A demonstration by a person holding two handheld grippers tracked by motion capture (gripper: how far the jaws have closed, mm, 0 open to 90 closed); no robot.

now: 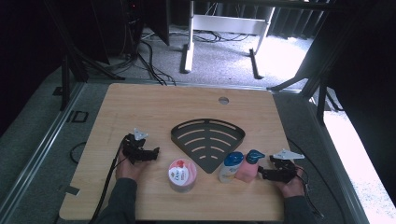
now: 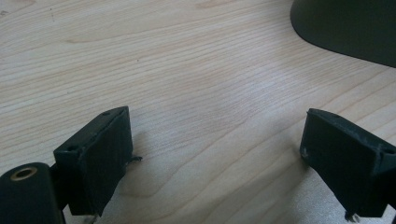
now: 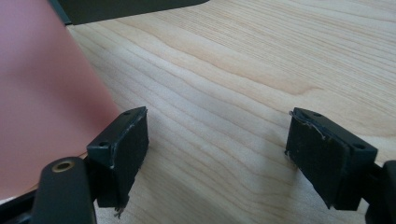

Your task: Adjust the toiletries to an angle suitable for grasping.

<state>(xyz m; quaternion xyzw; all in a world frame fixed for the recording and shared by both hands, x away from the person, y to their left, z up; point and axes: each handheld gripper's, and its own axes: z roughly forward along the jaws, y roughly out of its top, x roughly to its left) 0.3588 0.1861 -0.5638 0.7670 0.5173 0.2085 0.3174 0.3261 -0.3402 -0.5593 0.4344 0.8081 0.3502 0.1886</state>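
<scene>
We see the left gripper (image 1: 150, 153) low over the table (image 1: 140, 107), left of centre, its jaws spread wide with only bare wood between them. In the left gripper view the dark rack (image 2: 345, 28) edges in at the far right corner, well apart from the jaws. The right gripper (image 1: 262, 173) sits near the table's right near corner, jaws likewise wide apart and holding nothing. Just to its left stands the pink bottle (image 1: 247, 169) with a blue cap; in the right gripper view its pink side (image 3: 46, 102) lies right beside the left jaw, outside the gap. Touching the pink bottle on its left is the white bottle (image 1: 229, 168), and further left the round tub (image 1: 182, 174) stands alone near the near edge. The fan-shaped rack (image 1: 208, 140) lies mid-table between the hands. The far half of the table is open wood, and a strip stays free along the left edge.
</scene>
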